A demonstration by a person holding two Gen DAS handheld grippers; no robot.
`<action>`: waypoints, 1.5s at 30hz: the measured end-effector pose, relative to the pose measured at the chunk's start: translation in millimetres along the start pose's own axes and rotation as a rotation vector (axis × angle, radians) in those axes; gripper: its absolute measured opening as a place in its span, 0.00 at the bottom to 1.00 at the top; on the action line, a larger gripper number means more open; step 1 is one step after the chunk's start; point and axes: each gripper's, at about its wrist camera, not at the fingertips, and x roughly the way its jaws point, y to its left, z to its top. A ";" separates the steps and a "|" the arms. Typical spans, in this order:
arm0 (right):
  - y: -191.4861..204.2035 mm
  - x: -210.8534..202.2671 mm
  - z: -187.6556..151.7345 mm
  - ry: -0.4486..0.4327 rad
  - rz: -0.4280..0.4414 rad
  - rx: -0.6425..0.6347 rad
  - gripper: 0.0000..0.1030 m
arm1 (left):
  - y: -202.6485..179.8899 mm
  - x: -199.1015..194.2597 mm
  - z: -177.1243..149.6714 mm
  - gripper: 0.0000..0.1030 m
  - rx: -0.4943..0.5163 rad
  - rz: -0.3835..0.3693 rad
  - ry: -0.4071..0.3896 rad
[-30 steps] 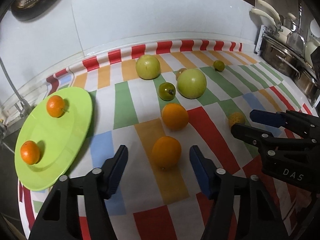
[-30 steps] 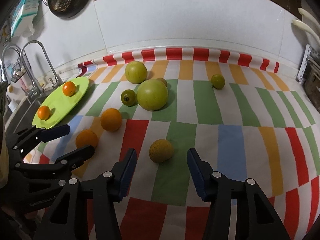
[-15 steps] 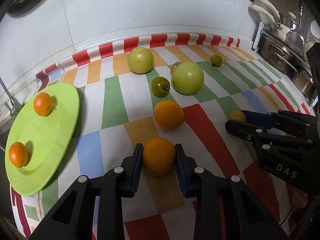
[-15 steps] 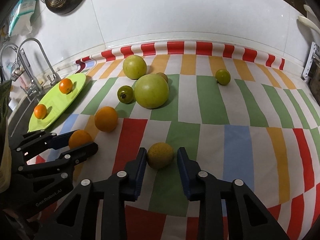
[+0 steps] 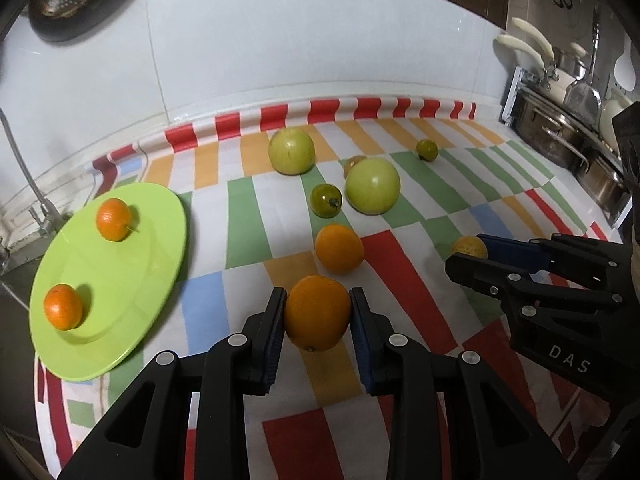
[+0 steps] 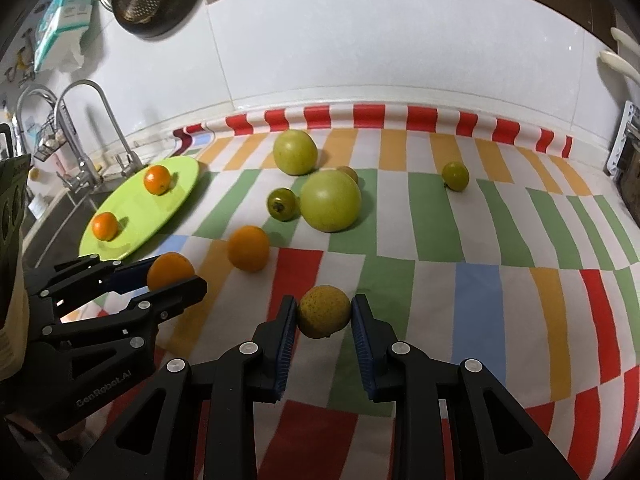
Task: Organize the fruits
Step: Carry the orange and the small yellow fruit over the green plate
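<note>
My left gripper (image 5: 318, 312) is shut on an orange (image 5: 317, 313) and holds it just above the striped cloth. My right gripper (image 6: 324, 312) is shut on a small yellow-brown fruit (image 6: 324, 311), also seen in the left wrist view (image 5: 467, 247). A green plate (image 5: 132, 280) at the left holds two small tangerines (image 5: 114, 219) (image 5: 63, 306). A second orange (image 5: 339, 248) lies on the cloth ahead of my left gripper. Two large green fruits (image 5: 373, 191) (image 5: 291, 151) and two small dark green ones (image 5: 326, 200) (image 5: 427, 149) lie farther back.
A colourful striped cloth (image 6: 480, 288) covers the counter, with a white tiled wall behind. A sink with faucets (image 6: 80, 128) is at the left beyond the plate. Steel pots (image 5: 560, 136) stand at the right. A small brownish fruit (image 6: 348, 173) sits behind the nearer large green fruit.
Both grippers closed from open onto their fruits: the left onto the near orange, the right onto the yellow-brown fruit. Both fruits now sit slightly lifted off the cloth.
</note>
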 end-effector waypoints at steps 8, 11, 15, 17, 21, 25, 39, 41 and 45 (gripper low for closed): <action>16.1 -23.2 1.2 -0.046 0.016 -0.024 0.28 | 4.2 -31.4 -3.5 0.30 -0.019 0.017 -0.054; 23.8 -32.3 0.3 -0.061 0.019 -0.037 0.28 | 6.7 -42.8 -6.5 0.30 -0.027 0.025 -0.073; 33.4 -41.7 -0.4 -0.078 0.028 -0.050 0.28 | 10.5 -57.9 -11.2 0.30 -0.032 0.034 -0.098; 37.9 -46.4 -1.3 -0.087 0.032 -0.053 0.28 | 13.5 -65.4 -14.0 0.30 -0.033 0.040 -0.109; 52.1 -54.9 -1.3 -0.108 0.043 -0.065 0.28 | 22.6 -79.5 -19.2 0.30 -0.039 0.054 -0.128; 67.0 -61.7 0.0 -0.128 0.057 -0.076 0.28 | 34.6 -94.8 -22.8 0.30 -0.043 0.064 -0.153; 132.7 -68.6 12.3 -0.193 0.107 -0.109 0.28 | 86.3 -128.1 -27.7 0.30 -0.052 0.098 -0.206; 139.6 -67.4 13.8 -0.197 0.112 -0.110 0.28 | 95.7 -130.8 -28.3 0.30 -0.051 0.103 -0.212; 155.3 -63.2 18.3 -0.202 0.121 -0.113 0.28 | 111.5 -133.8 -28.3 0.30 -0.052 0.113 -0.220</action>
